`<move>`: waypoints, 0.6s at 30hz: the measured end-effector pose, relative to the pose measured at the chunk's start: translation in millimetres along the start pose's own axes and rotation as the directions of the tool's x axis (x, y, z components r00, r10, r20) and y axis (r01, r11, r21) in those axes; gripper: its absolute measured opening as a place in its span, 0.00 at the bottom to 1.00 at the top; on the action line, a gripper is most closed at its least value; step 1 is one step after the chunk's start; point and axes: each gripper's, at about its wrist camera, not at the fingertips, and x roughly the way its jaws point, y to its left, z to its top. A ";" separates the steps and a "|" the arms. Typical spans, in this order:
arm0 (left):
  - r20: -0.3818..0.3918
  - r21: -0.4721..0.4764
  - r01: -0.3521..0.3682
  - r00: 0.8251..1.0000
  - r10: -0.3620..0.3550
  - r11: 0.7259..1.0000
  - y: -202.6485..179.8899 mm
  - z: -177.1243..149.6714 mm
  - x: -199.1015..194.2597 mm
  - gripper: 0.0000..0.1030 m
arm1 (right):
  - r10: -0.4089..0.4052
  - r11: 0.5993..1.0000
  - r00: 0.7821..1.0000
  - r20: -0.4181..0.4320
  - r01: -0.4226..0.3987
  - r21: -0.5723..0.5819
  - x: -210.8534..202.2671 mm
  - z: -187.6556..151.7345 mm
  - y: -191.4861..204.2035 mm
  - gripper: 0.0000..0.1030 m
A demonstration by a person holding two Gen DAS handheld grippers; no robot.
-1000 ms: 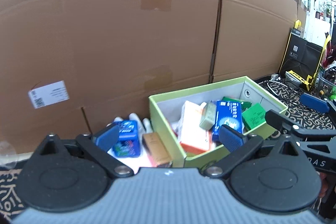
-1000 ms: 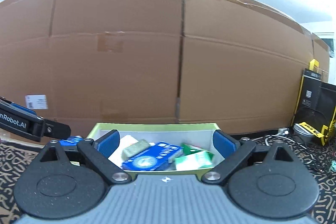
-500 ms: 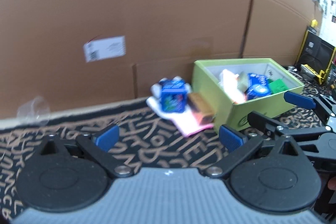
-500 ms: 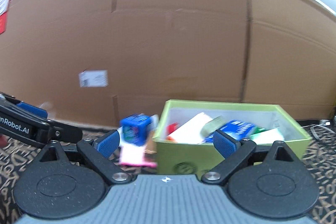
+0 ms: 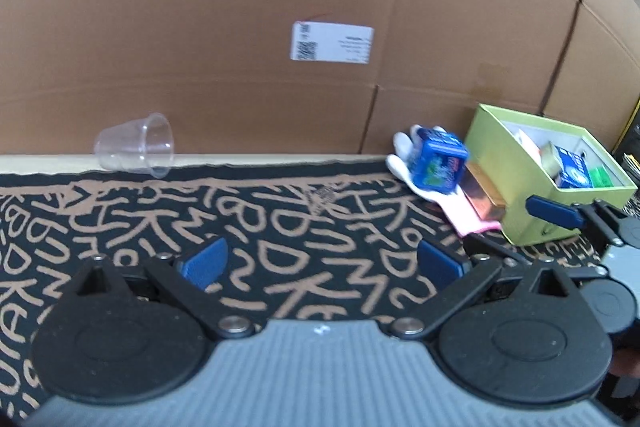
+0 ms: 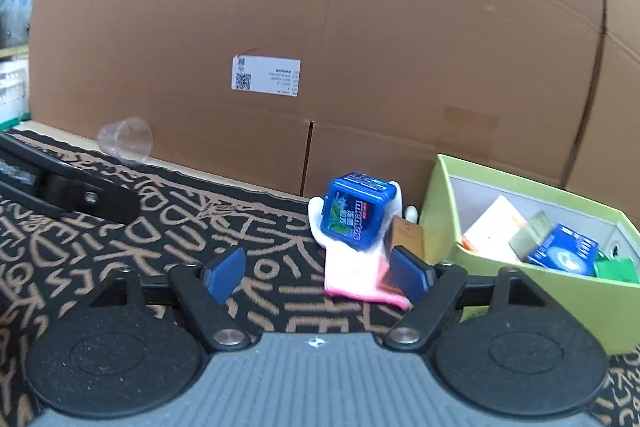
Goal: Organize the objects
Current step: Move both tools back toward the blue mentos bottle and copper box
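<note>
On the patterned mat (image 5: pixel 304 227) in your left wrist view, your left gripper (image 5: pixel 322 263) hangs spread wide with nothing between its pads. A clear cup (image 5: pixel 136 146) lies tipped by the cardboard wall (image 5: pixel 240 7). Far right, a blue box (image 5: pixel 439 162) sits on a white glove (image 5: pixel 404 163) just beside the green bin (image 5: pixel 524 219).

In your right wrist view, your right gripper (image 6: pixel 318 273) is closing, its pads pressing nothing; the glove's pink cuff (image 6: pixel 352 281) lies between them, the blue box (image 6: pixel 356 214) just beyond.
</note>
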 end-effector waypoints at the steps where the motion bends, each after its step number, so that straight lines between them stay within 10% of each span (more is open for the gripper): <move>1: 0.005 -0.002 -0.003 1.000 0.003 1.000 2.5 1.7 0.9 1.00 | -0.012 1.000 1.000 -0.007 0.012 0.007 9.0 3.2 1.5 0.80; 13: 0.016 0.017 -0.022 1.000 0.022 1.000 24.3 21.4 23.4 1.00 | -0.276 0.960 0.956 -0.099 0.280 0.024 106.3 33.5 13.7 0.77; 18: -0.006 0.023 -0.010 1.000 0.010 1.000 29.1 24.4 36.5 1.00 | -0.215 0.972 0.972 -0.098 0.223 0.078 107.1 23.2 -10.9 0.61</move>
